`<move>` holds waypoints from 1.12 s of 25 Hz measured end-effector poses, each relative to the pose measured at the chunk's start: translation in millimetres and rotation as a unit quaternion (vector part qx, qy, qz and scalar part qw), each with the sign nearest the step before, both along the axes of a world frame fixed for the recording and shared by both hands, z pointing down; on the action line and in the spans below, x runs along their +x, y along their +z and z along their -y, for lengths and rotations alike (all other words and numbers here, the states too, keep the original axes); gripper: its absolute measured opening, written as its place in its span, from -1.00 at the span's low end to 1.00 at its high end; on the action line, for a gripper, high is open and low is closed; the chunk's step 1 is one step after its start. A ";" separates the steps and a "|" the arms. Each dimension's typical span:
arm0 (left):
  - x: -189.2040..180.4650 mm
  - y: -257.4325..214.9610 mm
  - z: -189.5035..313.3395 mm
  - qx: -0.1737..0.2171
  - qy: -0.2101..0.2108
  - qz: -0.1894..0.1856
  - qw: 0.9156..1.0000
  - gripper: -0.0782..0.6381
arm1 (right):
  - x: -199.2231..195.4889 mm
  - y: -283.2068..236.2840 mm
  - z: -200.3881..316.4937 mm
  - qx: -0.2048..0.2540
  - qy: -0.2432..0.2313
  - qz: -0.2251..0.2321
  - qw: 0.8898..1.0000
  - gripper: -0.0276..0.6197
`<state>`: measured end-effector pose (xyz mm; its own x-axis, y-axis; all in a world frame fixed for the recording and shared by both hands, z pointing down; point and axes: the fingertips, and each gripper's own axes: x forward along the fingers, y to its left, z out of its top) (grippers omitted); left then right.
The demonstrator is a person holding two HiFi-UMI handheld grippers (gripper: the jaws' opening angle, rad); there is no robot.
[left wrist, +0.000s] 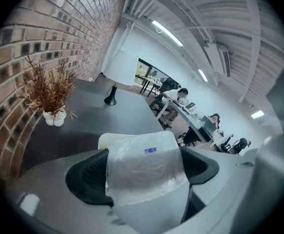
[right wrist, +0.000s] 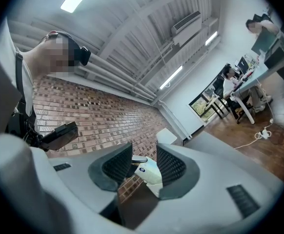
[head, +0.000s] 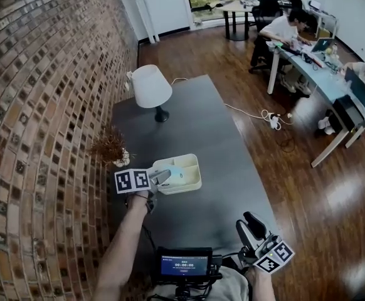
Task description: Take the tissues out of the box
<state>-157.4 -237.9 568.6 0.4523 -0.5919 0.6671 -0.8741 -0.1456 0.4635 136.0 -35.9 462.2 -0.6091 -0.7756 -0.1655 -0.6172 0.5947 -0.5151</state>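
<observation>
Right gripper (head: 249, 224) idles near the body, jaws apart and empty. Left gripper (head: 162, 178) clamps the wrapped tissue pack (left wrist: 143, 169) over the box (head: 192, 185) on the table (head: 195, 130). Risk: the slick film may slip, dropping the pack back in.

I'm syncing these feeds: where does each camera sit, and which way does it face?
Head view: on the person's head, looking steeply down at the table; left forearm, left gripper and right gripper show.
Left gripper view: on the left gripper, facing the lamp; jaws clamp the tissue pack.
Right gripper view: on the right gripper, facing the brick wall; open jaws, person's torso.
Shared: all three show the tissue pack.
</observation>
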 end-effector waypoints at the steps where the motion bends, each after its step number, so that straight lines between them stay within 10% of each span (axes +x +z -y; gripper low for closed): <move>1: -0.9 -4.9 -4.0 0.007 -0.006 -0.016 1.000 0.48 | -0.4 -0.2 -0.3 0.000 -0.003 -0.002 1.000 -0.44; 6: -4.6 -44.4 -12.9 0.062 -0.021 -0.114 0.991 0.47 | -6.5 -6.1 4.2 0.007 -0.005 -0.004 1.000 -0.44; 10: -7.1 -67.3 -38.3 0.093 -0.038 -0.247 0.964 0.46 | -9.6 -6.0 3.4 0.002 -0.010 -0.011 1.000 -0.44; 15: -18.3 -87.1 -70.7 0.130 -0.077 -0.458 0.876 0.46 | -16.7 -7.6 5.4 0.001 -0.017 -0.016 1.000 -0.44; 21: -33.4 -107.1 -112.3 0.192 -0.077 -0.598 0.774 0.46 | -26.8 -12.7 6.8 0.000 -0.028 -0.021 0.999 -0.44; 28: -33.8 -125.9 -156.1 0.232 -0.056 -0.664 0.708 0.46 | -39.3 -20.3 10.4 0.010 -0.045 -0.031 0.998 -0.44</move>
<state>-191.2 -81.7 442.7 0.4312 -0.6901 -0.5813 0.2700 -0.5160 0.8129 96.8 -46.3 441.9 -0.6861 -0.7140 -0.1395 -0.5911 0.6589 -0.4652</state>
